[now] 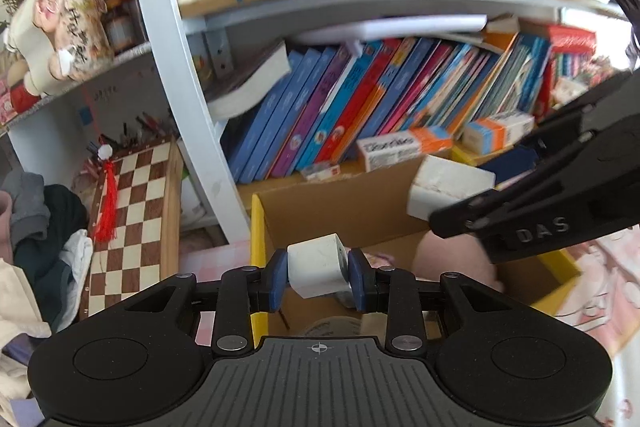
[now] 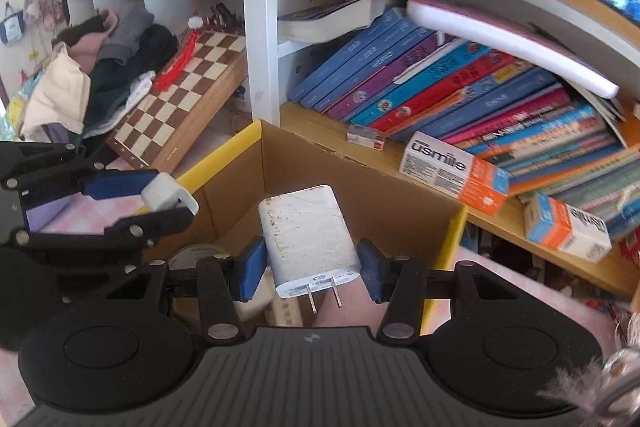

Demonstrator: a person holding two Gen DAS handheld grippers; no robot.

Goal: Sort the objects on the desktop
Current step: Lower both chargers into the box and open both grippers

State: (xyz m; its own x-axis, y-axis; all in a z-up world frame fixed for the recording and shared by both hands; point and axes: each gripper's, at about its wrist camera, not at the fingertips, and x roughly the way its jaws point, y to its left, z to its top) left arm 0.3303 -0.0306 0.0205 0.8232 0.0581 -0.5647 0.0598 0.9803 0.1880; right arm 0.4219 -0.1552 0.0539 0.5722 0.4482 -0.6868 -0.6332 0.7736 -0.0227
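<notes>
Two white chargers, both aloft over the open cardboard box (image 2: pixel 320 163) with the yellow rim: small cube-shaped charger (image 1: pixel 318 265) pinched between the blue pads of the left gripper (image 1: pixel 318 277), jaws closed to the cube's width; larger flat charger (image 2: pixel 314 241) in the right gripper (image 2: pixel 316 271), prongs toward the camera, jaws nearly closed around its lower end. Left pad touching the flat charger's side, right pad seemingly just clear of it or barely grazing, so hold looks one-sided; cannot tell for sure. Likely trouble: flat charger tipping or slipping out, gripped low with most of its body beyond the pads, and falling crooked or against the box's far wall. Cube held slightly skewed, on a corner rather than flat faces, so could twist free too. Both grippers close together over one box, right one crossing in from the right in the left wrist view, left one at the near left in the right wrist view; collision between them a fair risk if both descend together. Box floor mostly hidden behind the grippers: a round pale thing (image 1: pixel 332 327) below, perhaps a tape roll, and a pinkish shape (image 1: pixel 452 263), neither identifiable. Whether these chargers are heading in or coming out, not decidable here. Bookshelf (image 2: pixel 460 95) beyond blurred in places; small cartons (image 2: pixel 456 173) on its ledge only partly legible.
</notes>
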